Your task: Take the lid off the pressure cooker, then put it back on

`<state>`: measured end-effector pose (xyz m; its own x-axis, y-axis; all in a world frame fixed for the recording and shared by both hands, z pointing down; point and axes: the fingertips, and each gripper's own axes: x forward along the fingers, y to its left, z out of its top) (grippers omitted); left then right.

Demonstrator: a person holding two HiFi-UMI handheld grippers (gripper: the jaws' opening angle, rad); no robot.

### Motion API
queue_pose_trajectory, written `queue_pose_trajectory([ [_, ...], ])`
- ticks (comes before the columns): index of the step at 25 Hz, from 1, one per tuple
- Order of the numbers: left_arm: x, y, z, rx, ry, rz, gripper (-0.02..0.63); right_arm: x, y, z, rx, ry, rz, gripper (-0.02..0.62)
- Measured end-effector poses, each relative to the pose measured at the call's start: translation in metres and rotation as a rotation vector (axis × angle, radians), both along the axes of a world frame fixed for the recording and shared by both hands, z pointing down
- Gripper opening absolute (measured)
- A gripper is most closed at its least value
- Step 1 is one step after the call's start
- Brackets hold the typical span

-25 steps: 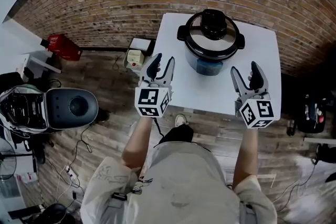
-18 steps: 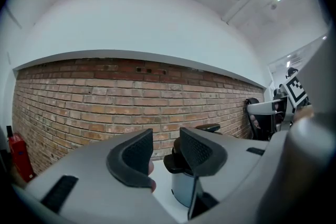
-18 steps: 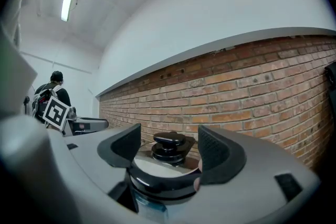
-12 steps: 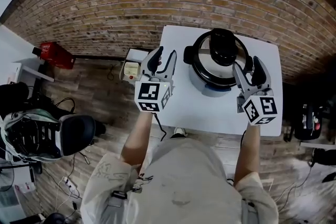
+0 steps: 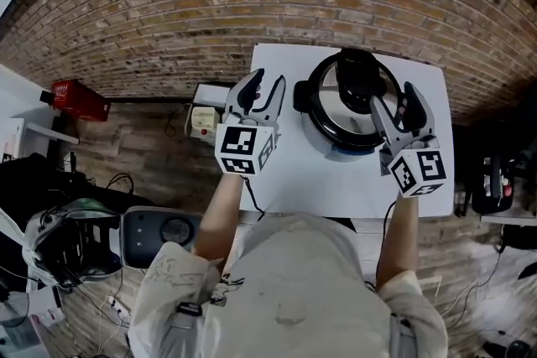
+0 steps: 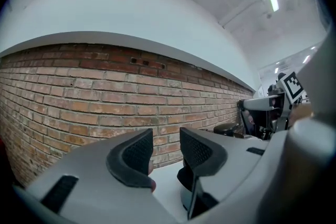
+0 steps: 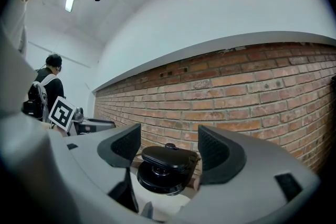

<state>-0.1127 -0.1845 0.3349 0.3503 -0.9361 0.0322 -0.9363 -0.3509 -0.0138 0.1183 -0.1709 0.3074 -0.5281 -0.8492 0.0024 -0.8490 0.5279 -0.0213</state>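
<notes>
Here the cooker (image 5: 336, 143) stands on the white table (image 5: 294, 180), near its far edge and toward the right side, with the lid (image 5: 329, 101) on it. The right gripper (image 5: 394, 99) is at the cooker's right side, jaws apart. The black lid handle (image 7: 167, 159) shows between them, but the pads seem not to touch it. The left gripper (image 5: 267, 84) hovers over the table's left edge, near the cooker, jaws released and empty. A brick wall (image 5: 210, 4) is behind.
</notes>
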Motion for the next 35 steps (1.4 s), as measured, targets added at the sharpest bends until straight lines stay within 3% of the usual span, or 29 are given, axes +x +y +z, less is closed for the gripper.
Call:
queue_pose_trajectory([
  [6, 0.010, -0.023, 0.012, -0.048, 0.034, 0.049, 0.176, 0.002, -0.016, 0.004, 0.001, 0.023, -0.037, 0.337],
  [10, 0.013, -0.031, 0.025, -0.139, 0.068, 0.140, 0.178, -0.003, -0.024, -0.001, -0.008, 0.068, -0.141, 0.337],
  [17, 0.028, -0.026, 0.059, -0.393, 0.239, 0.394, 0.181, -0.042, -0.020, 0.007, -0.058, 0.478, -0.481, 0.337],
  [24, 0.036, -0.025, 0.094, -0.621, 0.444, 0.491, 0.182, -0.052, -0.014, 0.035, -0.180, 0.826, -0.694, 0.339],
  [31, 0.043, -0.025, 0.112, -0.786, 0.594, 0.570, 0.201, -0.054, -0.020, 0.059, -0.319, 1.071, -0.838, 0.339],
  [35, 0.050, -0.028, 0.118, -0.851, 0.701, 0.615, 0.202, -0.057, -0.025, 0.071, -0.393, 1.143, -0.901, 0.339],
])
